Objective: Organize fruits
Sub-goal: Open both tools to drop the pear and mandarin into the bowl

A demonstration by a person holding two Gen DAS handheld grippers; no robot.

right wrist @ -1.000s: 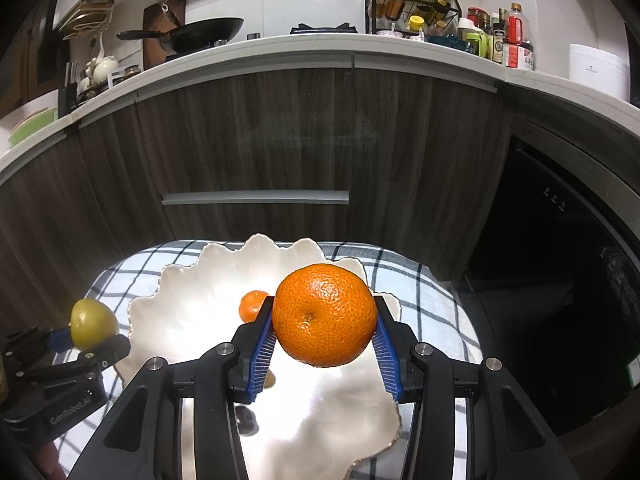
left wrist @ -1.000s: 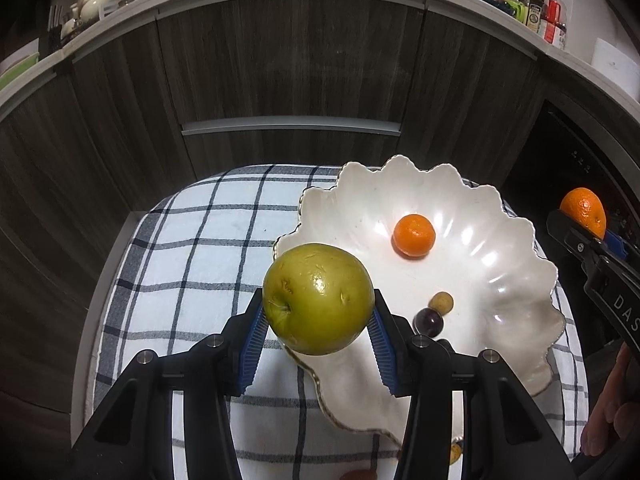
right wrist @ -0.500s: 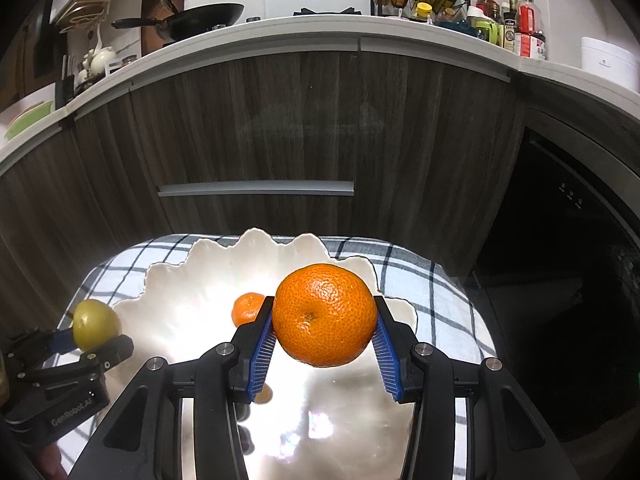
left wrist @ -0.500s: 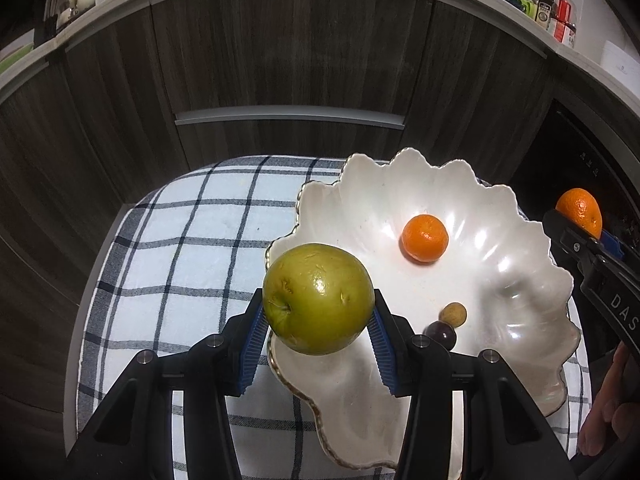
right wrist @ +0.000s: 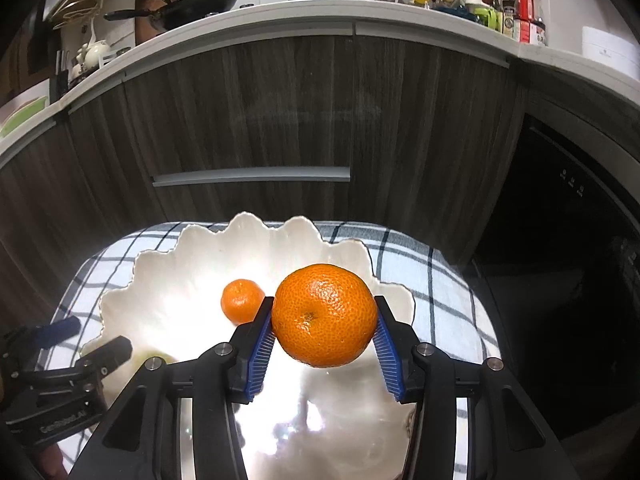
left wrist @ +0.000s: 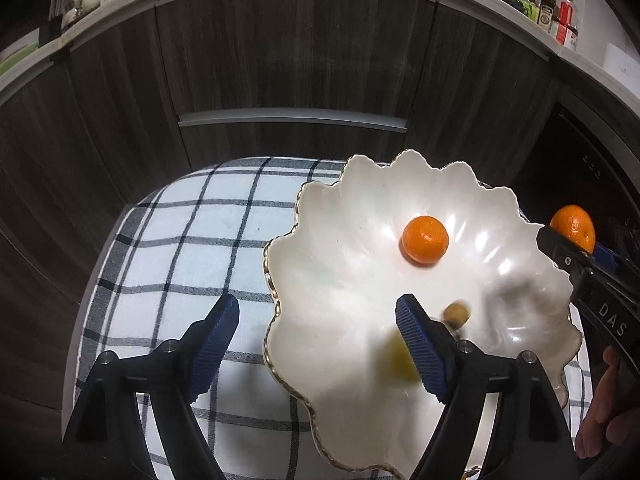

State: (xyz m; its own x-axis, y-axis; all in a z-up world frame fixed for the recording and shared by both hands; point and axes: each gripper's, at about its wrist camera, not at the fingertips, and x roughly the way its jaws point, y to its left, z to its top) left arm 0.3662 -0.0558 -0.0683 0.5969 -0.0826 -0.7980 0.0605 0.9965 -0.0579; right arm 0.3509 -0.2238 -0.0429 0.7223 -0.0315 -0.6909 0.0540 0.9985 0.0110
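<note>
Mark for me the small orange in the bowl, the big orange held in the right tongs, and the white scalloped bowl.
small orange (left wrist: pixel 425 239), left wrist view, middle of its peel
big orange (right wrist: pixel 325 315), right wrist view, centre of its front
white scalloped bowl (left wrist: pixel 320 248), left wrist view, bare inner wall

glossy white ceramic bowl, woven checked cloth, matt wood-grain cabinet, dimpled orange

Free room is found over the left half of the checked cloth, which is bare up to the scalloped rim of the white bowl. The bowl's middle is open; its floor is partly taken by a small orange, a small brownish fruit and a blurred green fruit. The far side is closed off by dark cabinet fronts. The bowl's right edge is crowded by the right gripper, clamped on a large orange.
</note>
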